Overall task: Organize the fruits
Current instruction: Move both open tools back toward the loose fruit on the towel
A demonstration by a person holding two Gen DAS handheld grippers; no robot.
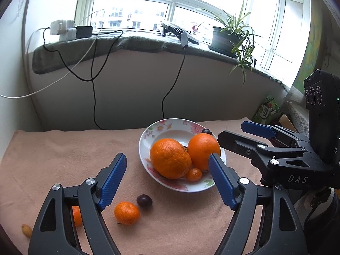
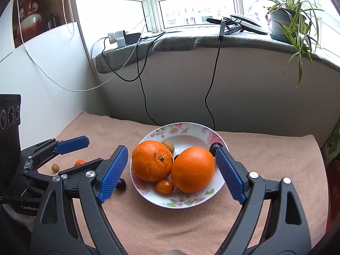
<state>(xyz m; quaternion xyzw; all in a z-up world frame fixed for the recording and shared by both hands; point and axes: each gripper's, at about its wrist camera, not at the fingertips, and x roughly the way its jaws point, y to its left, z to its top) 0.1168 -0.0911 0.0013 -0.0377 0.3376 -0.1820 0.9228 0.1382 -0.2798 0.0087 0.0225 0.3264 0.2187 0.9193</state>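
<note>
Hand-held grippers [image 2: 170, 170] over peach cloth [image 2: 265, 159], by window [image 2: 191, 6]

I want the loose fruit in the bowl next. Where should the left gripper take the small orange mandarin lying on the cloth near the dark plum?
Grip the small orange mandarin across its widest middle, coming down from above with the open left gripper. It is round and sits stem-side low on the peach cloth. Set the fingers front and back, since the dark plum lies close at its right.

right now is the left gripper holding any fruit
No, the left gripper stands open with nothing between its pads; the small mandarin and dark plum lie loose on the cloth below it.
</note>
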